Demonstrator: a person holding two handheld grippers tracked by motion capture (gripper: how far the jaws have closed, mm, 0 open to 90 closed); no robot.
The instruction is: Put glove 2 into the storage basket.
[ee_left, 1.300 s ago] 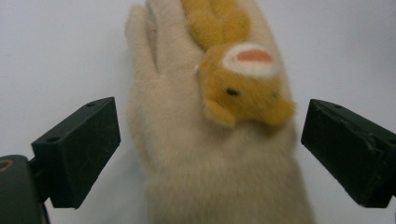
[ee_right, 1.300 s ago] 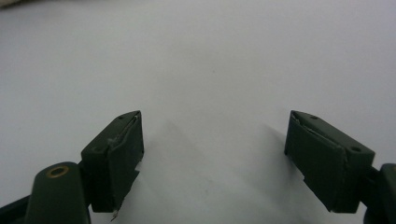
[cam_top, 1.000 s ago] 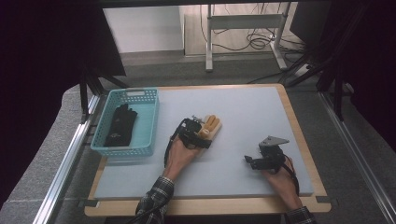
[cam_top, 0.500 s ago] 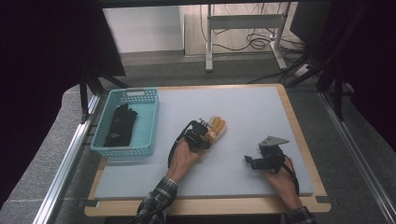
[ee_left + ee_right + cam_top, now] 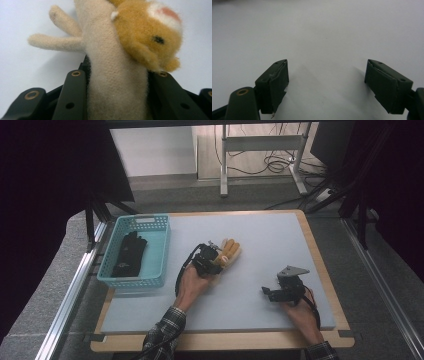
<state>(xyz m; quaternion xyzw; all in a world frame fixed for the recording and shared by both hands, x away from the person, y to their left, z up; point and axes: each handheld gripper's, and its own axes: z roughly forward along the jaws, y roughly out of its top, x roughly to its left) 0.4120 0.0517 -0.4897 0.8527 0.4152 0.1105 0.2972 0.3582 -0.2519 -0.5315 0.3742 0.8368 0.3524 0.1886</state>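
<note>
Both jaws of the left hand-held gripper (image 5: 117,100) clamp a plush toy (image 5: 120,62), its head seemingly cropped.

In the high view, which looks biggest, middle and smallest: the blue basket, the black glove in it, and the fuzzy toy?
1. Blue basket, clearly the biggest.
2. Black glove.
3. Fuzzy toy, squeezed in the left claw, which hides part of it, so glove versus toy is unsure.

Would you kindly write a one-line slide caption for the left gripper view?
Left gripper shut on a beige-and-orange plush toy, its jaws just closed, above the pale table mat.
</note>
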